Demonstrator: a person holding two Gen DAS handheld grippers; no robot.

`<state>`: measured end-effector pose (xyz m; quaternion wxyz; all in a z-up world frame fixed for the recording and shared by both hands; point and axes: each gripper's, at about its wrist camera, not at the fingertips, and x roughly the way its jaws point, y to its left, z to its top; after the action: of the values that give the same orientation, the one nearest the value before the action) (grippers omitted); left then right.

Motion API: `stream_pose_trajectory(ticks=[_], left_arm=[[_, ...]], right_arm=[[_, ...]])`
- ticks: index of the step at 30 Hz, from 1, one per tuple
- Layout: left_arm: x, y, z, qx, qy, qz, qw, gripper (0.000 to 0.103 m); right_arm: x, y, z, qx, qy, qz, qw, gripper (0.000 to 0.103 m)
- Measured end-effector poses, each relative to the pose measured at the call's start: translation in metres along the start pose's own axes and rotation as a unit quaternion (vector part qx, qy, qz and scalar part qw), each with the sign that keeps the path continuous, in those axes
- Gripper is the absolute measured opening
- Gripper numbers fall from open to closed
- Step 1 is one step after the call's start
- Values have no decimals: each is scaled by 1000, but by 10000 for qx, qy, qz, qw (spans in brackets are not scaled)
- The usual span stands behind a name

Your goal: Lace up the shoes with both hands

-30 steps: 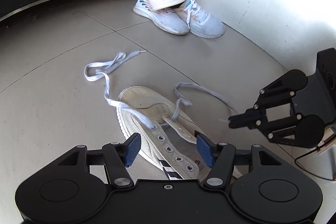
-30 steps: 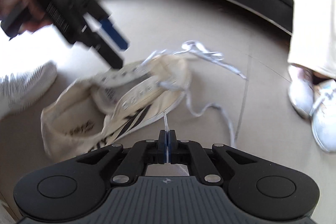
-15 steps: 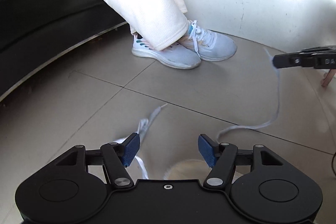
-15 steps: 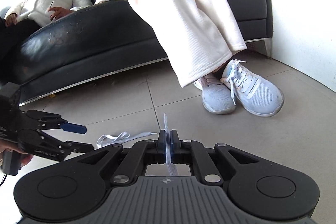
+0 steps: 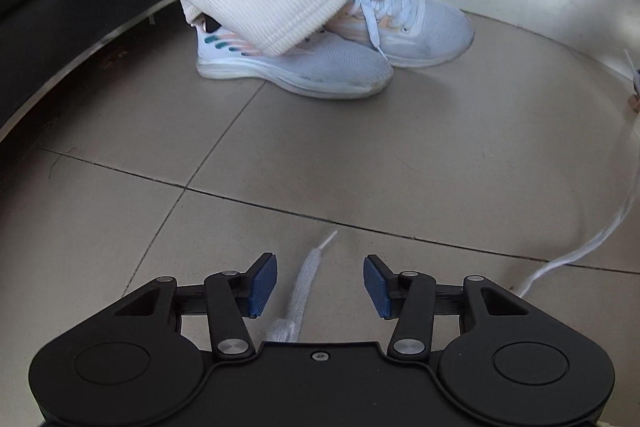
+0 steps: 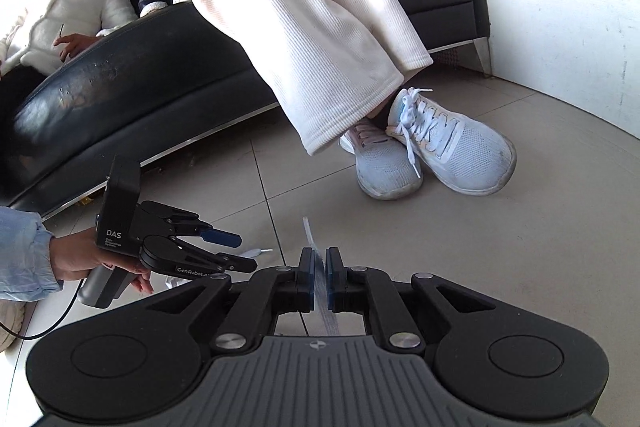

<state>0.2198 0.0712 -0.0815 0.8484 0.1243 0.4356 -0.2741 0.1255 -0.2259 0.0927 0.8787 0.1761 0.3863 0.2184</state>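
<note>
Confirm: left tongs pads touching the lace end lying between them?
Apart. Left wrist view: the lace end lies between the closing left tongs, floor visible on both sides.

Bare floor tiles (image 5: 360,155) ahead; a seated person's sneakers (image 5: 304,67) and sofa (image 6: 132,99) beyond

Both wrist views face sneakers (image 5: 336,55) low over floor (image 6: 520,247).

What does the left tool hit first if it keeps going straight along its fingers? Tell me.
The left tool, jaws closing, would most likely meet the white shoelace end lying on the tiled floor between its pads, then the floor itself. Depth is hard to judge.
</note>
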Motion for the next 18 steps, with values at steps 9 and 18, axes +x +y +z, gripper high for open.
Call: stream_pose_trajectory(ticks=[9, 18], left_arm=[[-1, 7, 5, -200, 256, -133, 9994, 0], [-110, 13, 24, -1210, -1281, -293, 9839, 0]], right_arm=[[4, 0, 2, 7, 25, 179, 9998, 8], [-21, 25, 42, -68, -724, 701, 9949, 8]])
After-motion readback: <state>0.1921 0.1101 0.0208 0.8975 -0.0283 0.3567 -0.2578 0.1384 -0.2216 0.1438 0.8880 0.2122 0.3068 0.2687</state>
